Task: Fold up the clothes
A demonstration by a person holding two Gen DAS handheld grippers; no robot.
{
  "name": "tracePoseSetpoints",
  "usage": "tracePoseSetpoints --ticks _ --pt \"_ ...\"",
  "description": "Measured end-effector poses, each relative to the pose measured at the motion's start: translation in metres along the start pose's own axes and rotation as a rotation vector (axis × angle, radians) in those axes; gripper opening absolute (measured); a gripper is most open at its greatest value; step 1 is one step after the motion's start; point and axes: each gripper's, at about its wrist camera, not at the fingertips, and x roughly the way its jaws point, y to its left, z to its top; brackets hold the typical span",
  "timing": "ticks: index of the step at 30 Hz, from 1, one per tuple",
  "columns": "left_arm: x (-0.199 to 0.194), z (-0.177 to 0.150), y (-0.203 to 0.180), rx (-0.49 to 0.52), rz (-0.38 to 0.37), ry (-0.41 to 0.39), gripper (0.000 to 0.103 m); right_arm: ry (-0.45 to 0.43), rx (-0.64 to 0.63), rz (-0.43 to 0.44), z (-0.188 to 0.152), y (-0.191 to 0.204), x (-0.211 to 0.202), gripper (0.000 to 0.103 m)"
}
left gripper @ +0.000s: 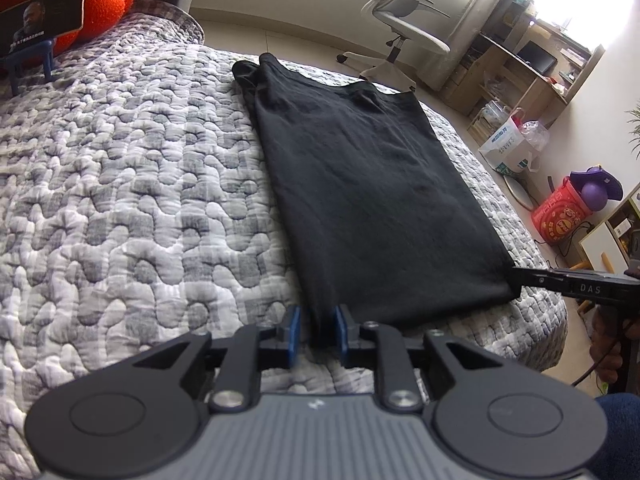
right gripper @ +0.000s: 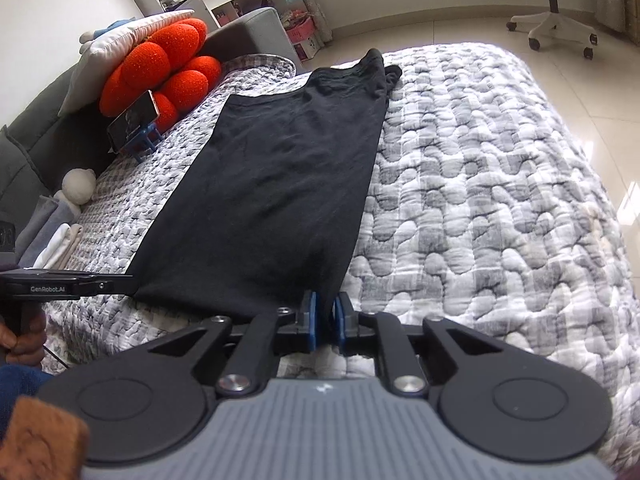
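Observation:
A black T-shirt point(left gripper: 360, 184) point(right gripper: 272, 184), folded lengthwise into a long strip, lies flat on the grey quilted bed point(left gripper: 120, 200) point(right gripper: 480, 200). Its near hem faces me. My left gripper point(left gripper: 317, 326) is at the hem's left corner. The cloth sits between its blue pads point(left gripper: 295, 328), with a gap on the left side. My right gripper point(right gripper: 325, 320) is at the hem's right corner, with the cloth loosely between its pads point(right gripper: 310, 320). Each gripper's tip also shows in the other view: the right gripper point(left gripper: 520, 280) and the left gripper point(right gripper: 128, 282).
A phone on a blue stand point(left gripper: 44, 12) point(right gripper: 134, 122) stands before an orange cushion point(right gripper: 160, 64) at the bed's head. Folded clothes point(right gripper: 52, 240) are stacked at the bed's left edge. An office chair point(left gripper: 400, 20) and bags point(left gripper: 512, 140) are on the floor beyond the bed.

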Motion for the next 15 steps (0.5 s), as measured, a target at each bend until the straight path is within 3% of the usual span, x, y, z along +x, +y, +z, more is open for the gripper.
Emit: tracePoseSetpoints --ticks 3,6,11,15 --pt "-0.01 0.004 0.007 0.011 0.056 -0.022 0.033 -0.038 -0.023 -0.059 0.007 -0.005 -0.011 0.016" --pt "-0.018 0.013 0.013 0.012 0.081 -0.059 0.034 -0.07 -0.065 -0.086 0.013 -0.003 -0.018 0.018" --pt "-0.013 0.029 -0.012 0.082 0.004 -0.105 0.034 -0.089 -0.155 0.026 0.02 0.023 -0.012 0.018" --pt "0.009 0.028 -0.041 0.179 -0.079 -0.083 0.034 -0.014 -0.238 0.131 0.017 0.052 0.015 0.018"
